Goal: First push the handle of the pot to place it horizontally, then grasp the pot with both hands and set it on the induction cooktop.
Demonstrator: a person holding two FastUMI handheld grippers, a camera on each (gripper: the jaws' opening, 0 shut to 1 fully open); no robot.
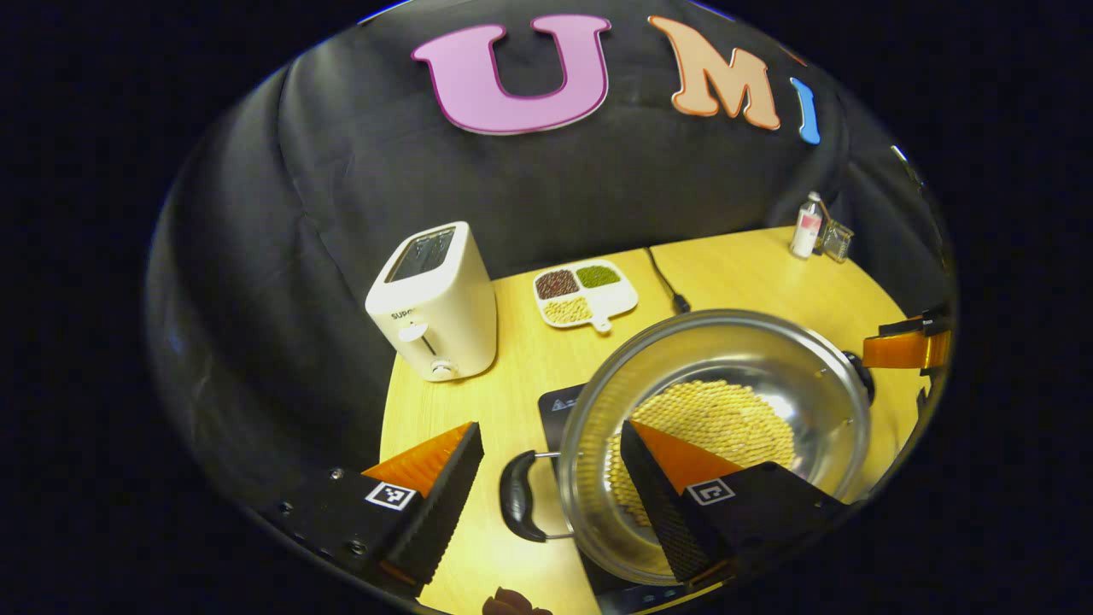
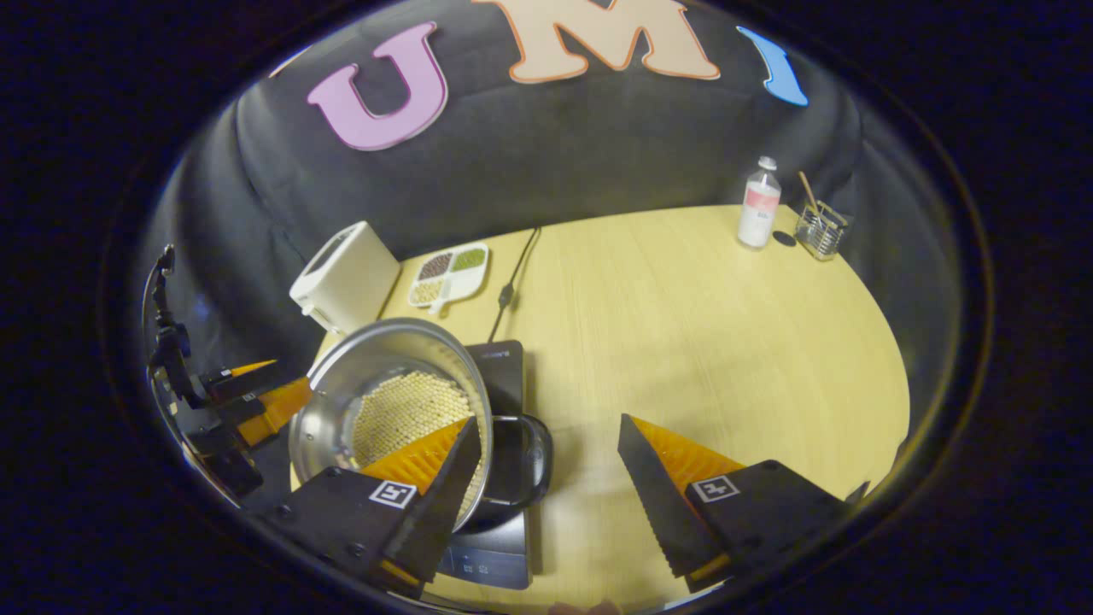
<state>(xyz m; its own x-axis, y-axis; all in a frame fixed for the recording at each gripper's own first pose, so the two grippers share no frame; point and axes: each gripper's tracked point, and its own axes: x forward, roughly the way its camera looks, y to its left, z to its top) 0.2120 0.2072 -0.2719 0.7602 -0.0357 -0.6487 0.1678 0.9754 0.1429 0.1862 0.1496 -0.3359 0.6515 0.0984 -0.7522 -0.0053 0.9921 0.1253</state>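
A steel pot point(image 1: 726, 376) with a pale yellow beaded pattern in its bottom sits on the black induction cooktop point(image 1: 559, 400). Its black loop handle point(image 1: 517, 495) lies between the fingers of my open left gripper point(image 1: 551, 431), whose right finger reaches over the pot's rim. A finger point(image 1: 905, 348) of the other gripper shows past the pot's far side. In the right gripper view the pot point(image 2: 341, 384) rests on the cooktop point(image 2: 504, 367). My right gripper point(image 2: 546, 423) is open around the other handle point(image 2: 523, 461), its left finger over the rim. My left gripper point(image 2: 265, 389) is at the pot's far side.
A white toaster point(image 1: 435, 303), a divided dish of beans point(image 1: 585, 295) and a black cable point(image 1: 666, 286) stand behind the pot. At the far right of the wooden table point(image 2: 700, 342) are a bottle point(image 2: 758, 205) and a glass holder point(image 2: 820, 231).
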